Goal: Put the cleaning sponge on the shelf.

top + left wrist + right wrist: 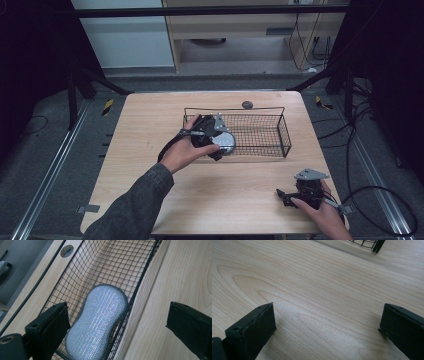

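Left gripper view: sponge (98,322) lies in basket (140,282), between parted jaws, untouched

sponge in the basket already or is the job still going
Done: the silver sponge lies inside the wire basket, against its near wall. In hand: nothing. The left gripper sits over that end with jaws open, one on each side of the basket wall, gripping nothing. The right gripper rests open above bare table. Left: probably only pulling the left gripper away.
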A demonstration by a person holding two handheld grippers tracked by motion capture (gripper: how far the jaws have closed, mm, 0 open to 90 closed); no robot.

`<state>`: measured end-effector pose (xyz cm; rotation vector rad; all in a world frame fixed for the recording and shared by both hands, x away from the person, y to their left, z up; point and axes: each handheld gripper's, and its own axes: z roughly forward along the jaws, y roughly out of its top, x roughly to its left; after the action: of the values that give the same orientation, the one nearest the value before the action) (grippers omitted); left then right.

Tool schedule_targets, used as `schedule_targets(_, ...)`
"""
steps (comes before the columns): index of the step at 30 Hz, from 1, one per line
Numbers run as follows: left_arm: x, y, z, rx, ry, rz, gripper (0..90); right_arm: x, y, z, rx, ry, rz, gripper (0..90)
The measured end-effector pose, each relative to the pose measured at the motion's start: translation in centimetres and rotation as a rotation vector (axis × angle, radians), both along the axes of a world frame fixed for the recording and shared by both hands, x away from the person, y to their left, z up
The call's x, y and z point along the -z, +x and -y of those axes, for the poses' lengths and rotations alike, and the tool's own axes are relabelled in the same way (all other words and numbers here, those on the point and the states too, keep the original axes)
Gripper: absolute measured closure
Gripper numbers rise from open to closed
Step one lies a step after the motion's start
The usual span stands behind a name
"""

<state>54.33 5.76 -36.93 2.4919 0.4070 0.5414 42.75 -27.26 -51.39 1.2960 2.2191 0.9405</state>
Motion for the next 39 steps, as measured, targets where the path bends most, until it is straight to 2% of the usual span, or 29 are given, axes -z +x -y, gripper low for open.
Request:
schedule_targets(6, 0.1, -0.9, -0.5, -0.006, -0.036, 0.011, 3.5, 0.0, 0.0, 0.0, 0.0, 0.0, 0.0, 0.3)
schedule_targets(12, 0.4, -2.1, -1.2, -0.011, -0.048, 0.014, 3.0, 0.0, 0.0, 0.0, 0.001, 0.0, 0.0, 0.3)
schedule_targets(18, 0.7, -3.5, -2.5, -0.029, -0.067, 0.036, 3.0, 0.0, 0.0, 0.0, 0.001, 0.0, 0.0, 0.3)
schedule_targets(26, 1.5, -5.1, -5.8, -0.077, -0.096, 0.033, 3.1, 0.0, 0.0, 0.0, 0.003, 0.0, 0.0, 0.3)
schedule_targets(32, 2.4, -5.9, -8.3, -0.12, -0.113, 0.025, 3.3, 0.0, 0.0, 0.0, 0.003, 0.0, 0.0, 0.3)
schedule_targets(34, 2.8, -5.9, -9.4, -0.148, -0.126, 0.015, 3.3, 0.0, 0.0, 0.0, 0.004, 0.0, 0.0, 0.3)
schedule_targets(39, 3.8, -5.6, -11.5, -0.196, -0.093, -0.006, 3.3, 0.0, 0.0, 0.0, 0.004, 0.001, 0.0, 0.4)
